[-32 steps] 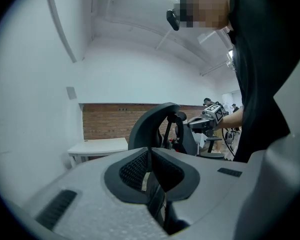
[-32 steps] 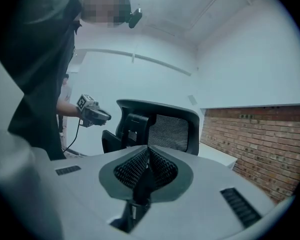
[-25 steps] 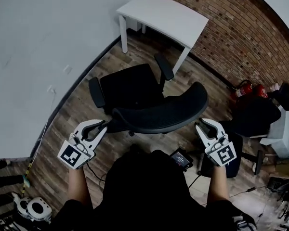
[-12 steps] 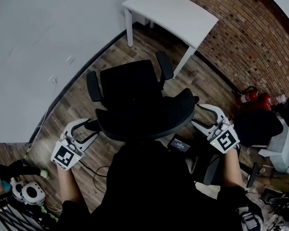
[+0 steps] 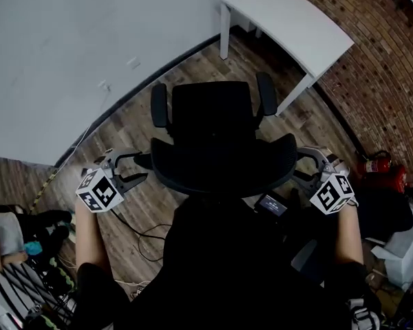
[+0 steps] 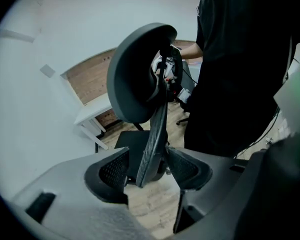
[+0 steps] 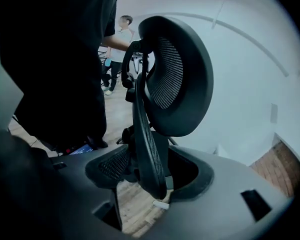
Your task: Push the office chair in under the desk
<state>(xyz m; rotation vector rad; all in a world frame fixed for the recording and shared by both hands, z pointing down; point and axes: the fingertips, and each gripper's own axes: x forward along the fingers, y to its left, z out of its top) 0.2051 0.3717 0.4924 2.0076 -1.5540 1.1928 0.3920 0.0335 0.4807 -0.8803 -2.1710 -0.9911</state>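
The black office chair [image 5: 213, 112] stands on the wood floor, its seat facing the white desk [image 5: 296, 26] at the far right corner. Its curved mesh backrest [image 5: 224, 163] is nearest me. My left gripper [image 5: 139, 169] straddles the backrest's left edge and my right gripper [image 5: 299, 165] its right edge. Both pairs of jaws are opening. In the left gripper view the backrest edge [image 6: 155, 134] stands between the jaws of the left gripper [image 6: 149, 169] with gaps either side. In the right gripper view the backrest edge [image 7: 145, 134] sits loosely inside the right gripper [image 7: 150, 171], under the headrest [image 7: 182, 79].
A white wall runs along the left and a brick wall [image 5: 378, 67] along the right. Red fire extinguishers [image 5: 378, 165] and another dark chair [image 5: 378, 212] are at the right. Cables [image 5: 141, 236] and a small device [image 5: 272, 205] lie on the floor by my feet.
The chair has swung round to face the desk squarely. Both grippers' jaws have spread wider around the backrest's edges, and the view has shifted left.
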